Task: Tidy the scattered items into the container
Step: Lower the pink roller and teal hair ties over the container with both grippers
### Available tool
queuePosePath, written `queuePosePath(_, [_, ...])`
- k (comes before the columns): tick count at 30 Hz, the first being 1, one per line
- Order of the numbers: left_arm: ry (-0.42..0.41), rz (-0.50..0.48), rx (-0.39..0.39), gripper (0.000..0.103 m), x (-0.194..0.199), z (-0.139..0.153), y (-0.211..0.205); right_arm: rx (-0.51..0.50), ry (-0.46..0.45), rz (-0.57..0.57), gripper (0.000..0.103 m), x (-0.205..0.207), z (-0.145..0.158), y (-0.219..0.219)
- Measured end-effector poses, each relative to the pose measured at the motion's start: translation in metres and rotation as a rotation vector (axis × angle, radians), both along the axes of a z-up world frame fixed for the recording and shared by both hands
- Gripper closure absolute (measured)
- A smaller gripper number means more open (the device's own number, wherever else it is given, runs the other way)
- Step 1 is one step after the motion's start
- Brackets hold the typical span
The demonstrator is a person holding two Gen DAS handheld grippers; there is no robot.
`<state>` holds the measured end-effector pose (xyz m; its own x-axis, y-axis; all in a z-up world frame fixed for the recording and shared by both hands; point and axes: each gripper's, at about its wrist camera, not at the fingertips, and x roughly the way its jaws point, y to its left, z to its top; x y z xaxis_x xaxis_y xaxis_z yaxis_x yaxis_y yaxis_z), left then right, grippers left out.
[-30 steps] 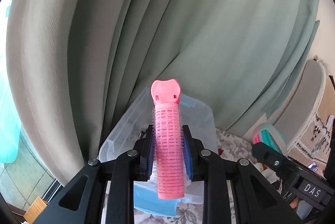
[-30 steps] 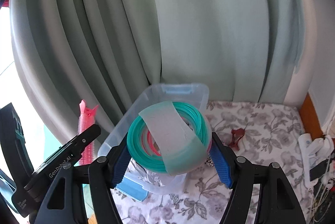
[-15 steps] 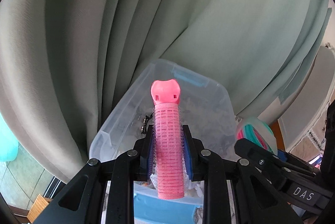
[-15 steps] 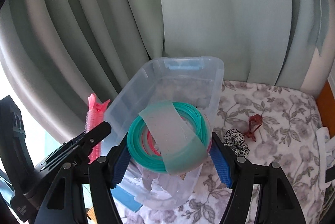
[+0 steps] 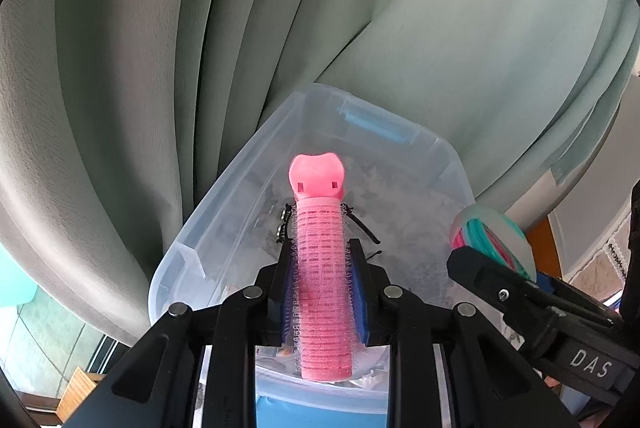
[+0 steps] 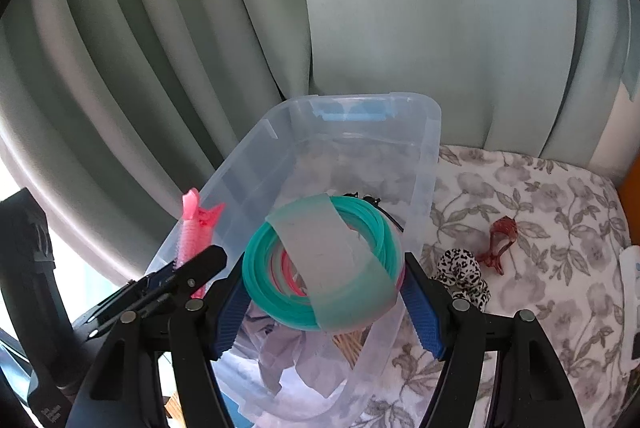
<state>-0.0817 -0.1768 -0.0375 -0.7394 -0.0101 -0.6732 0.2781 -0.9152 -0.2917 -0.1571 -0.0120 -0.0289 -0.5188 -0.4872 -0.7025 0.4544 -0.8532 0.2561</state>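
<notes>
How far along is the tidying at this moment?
Done: a black hair clip lies in the clear bin. In hand: the left gripper holds a pink roller clip, the right gripper a bundle of rings, both over the bin. Left: leopard scrunchie and red claw clip.

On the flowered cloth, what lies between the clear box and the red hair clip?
In the right wrist view, a leopard-print scrunchie lies between the clear box and the red hair clip.

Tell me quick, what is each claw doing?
Left claw: closed on the pink hair roller.
Right claw: closed on the bundle of teal rings.
</notes>
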Motion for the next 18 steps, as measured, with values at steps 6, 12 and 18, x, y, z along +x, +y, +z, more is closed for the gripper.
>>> queuePosePath(6, [-0.012,0.008,0.002,0.078,-0.0029,-0.0041,-0.0007,0.011,0.005,0.011,0.028,0.0006,-0.0005,-0.0044])
queuePosePath(12, [-0.013,0.014,0.004,0.078,-0.0029,-0.0047,0.0010,0.022,-0.002,0.004,0.028,0.0026,0.0008,-0.0053])
queuePosePath(18, [-0.005,0.017,0.003,0.072,-0.0025,-0.0037,0.0016,0.021,-0.003,0.004,0.028,0.0055,0.0042,-0.0051])
